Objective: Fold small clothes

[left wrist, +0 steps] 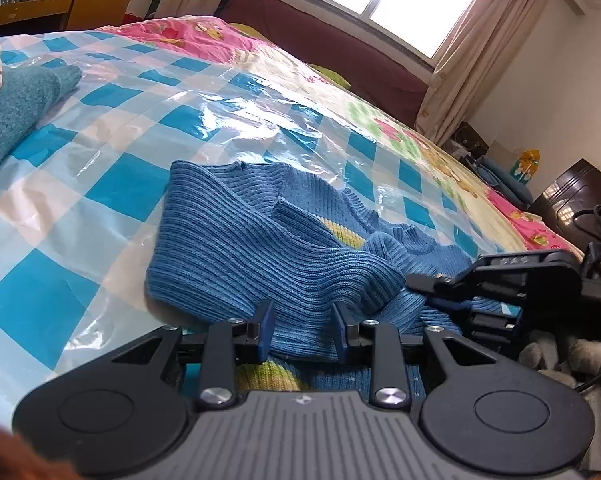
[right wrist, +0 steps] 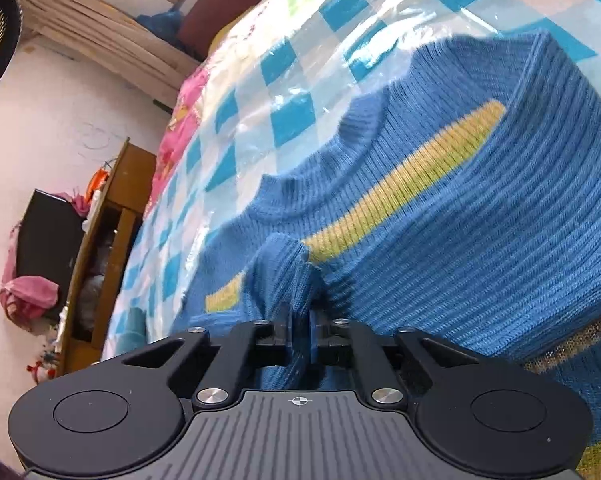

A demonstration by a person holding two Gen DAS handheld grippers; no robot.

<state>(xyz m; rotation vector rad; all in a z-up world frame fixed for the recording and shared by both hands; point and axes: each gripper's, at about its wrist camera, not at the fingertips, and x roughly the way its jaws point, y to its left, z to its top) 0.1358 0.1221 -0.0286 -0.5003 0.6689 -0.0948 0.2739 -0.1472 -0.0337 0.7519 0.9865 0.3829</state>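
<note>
The blue sweater (left wrist: 260,240) lies rumpled on the bed (left wrist: 100,208), over its checked plastic sheet. The right hand-held gripper (right wrist: 300,320) is clamped on a pinch of the knit. The left hand-held gripper (left wrist: 302,320) has fabric between its jaws, but firm contact cannot be confirmed. Judged step: taking hold for a fold. The next move calls for lifting both holds together and laying the edge across evenly.
</note>
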